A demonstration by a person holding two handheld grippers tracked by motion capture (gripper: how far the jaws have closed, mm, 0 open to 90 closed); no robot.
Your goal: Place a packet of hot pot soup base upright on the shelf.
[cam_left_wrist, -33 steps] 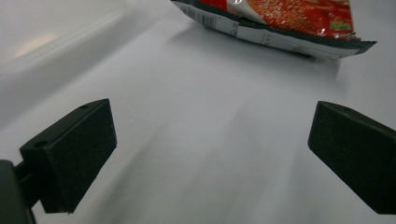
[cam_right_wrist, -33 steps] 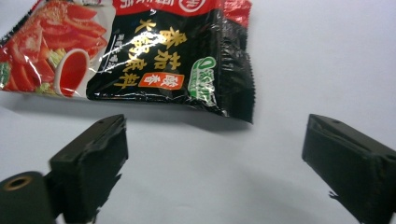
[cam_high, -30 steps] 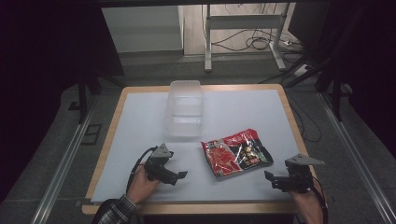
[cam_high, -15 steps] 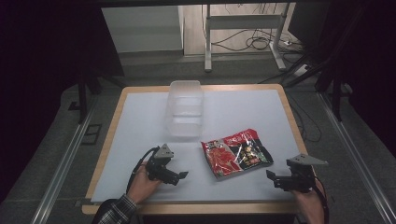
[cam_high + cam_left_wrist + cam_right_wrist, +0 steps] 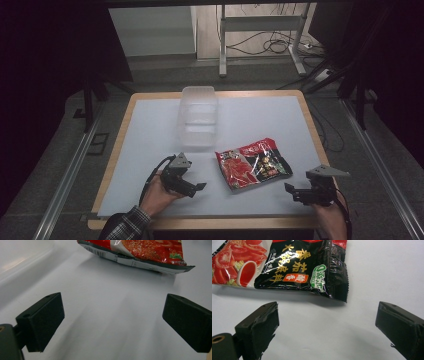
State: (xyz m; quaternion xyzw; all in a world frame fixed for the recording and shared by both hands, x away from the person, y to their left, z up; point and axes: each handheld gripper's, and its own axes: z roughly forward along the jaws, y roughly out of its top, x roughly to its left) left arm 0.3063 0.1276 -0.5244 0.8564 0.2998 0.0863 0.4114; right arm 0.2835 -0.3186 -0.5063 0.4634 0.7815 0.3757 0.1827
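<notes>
Two wide-open black grippers, left (image 5: 197, 187) and right (image 5: 291, 191), are flanking an untouched glossy red-and-black snack packet (image 5: 252, 163), clear rectangular plastic tub (image 5: 198, 116) sitting empty at eleven o'clock.

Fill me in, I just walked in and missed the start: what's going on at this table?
A person holds a gripper in each hand over a white table. The left gripper and the right gripper are both open and holding nothing. A red and black food packet lies flat between them, untouched. A clear plastic container sits farther back. Each gripper points toward the packet.
</notes>
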